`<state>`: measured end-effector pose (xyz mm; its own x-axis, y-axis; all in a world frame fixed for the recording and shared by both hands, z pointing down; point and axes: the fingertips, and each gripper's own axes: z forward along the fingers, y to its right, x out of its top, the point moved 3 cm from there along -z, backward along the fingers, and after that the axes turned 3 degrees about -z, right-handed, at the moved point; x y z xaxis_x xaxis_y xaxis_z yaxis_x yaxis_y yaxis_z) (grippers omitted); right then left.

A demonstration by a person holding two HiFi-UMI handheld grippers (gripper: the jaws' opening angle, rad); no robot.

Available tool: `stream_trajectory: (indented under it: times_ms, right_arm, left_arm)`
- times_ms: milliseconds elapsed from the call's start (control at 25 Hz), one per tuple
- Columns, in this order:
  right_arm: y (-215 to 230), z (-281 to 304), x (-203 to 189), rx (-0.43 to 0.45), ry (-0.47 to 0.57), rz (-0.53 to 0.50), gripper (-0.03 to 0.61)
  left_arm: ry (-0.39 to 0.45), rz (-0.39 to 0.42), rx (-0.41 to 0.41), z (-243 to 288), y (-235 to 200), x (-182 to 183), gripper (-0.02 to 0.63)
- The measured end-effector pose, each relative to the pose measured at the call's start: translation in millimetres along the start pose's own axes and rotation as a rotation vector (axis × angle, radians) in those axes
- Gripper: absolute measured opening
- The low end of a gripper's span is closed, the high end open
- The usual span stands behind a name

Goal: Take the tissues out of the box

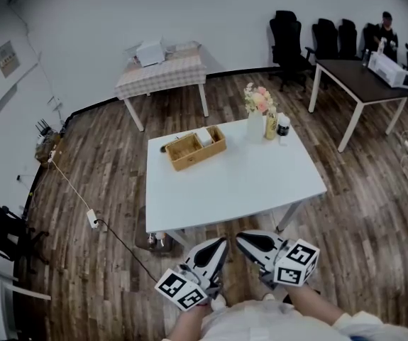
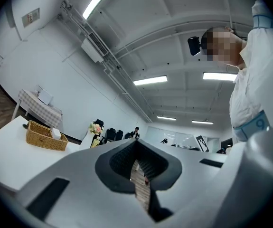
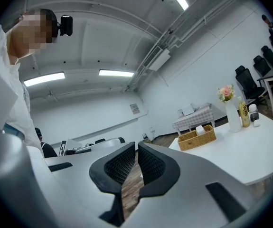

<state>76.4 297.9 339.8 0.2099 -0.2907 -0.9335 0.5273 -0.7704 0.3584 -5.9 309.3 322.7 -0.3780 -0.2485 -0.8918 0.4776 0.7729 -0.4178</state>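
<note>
Two sets of fingers point(image 2: 119, 164) in play; what are they doing?

Both clenched on nothing. The left gripper point(image 1: 223, 242) shows only a sliver of floor point(image 2: 141, 191) in the slit between its fingers, and the right gripper point(image 1: 240, 238) looks the same.

Where do they sit?

Low, close to the person point(image 1: 260, 325), tips angled toward each other, just short of the near edge of the white table point(image 1: 260, 183).

And the tissues?

The tissues point(image 1: 204, 136) look like the white pack standing in the wicker box point(image 1: 189, 158) — far side of the table, toward its left corner, well apart from both grippers.

Which way from the tips?

Ahead and a little left in the head view. The left gripper view has the box off to the left of its fingers, the right gripper view off to the right, so each gripper would have to swing outward from where it points.

The box's long axis?

Roughly across the table, its right end tilted away. I'd judge the left gripper slightly nearer — no reach has begun.
</note>
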Motion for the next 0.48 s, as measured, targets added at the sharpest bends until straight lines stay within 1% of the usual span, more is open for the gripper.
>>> stream_trajectory:
  times_ms: [200,480]
  right_arm:
    - [-10.1,30.0,-4.0,-0.008,-0.002,-0.004,0.041]
    - [-30.1,80.2,-8.8,-0.028,0.005,-0.030,0.041]
  left_arm:
    - [0.007,-0.001,0.006,-21.4,-23.5,15.5,0.000]
    - [-0.010,-0.003,-0.018,-54.4,-57.8,36.8,0.000]
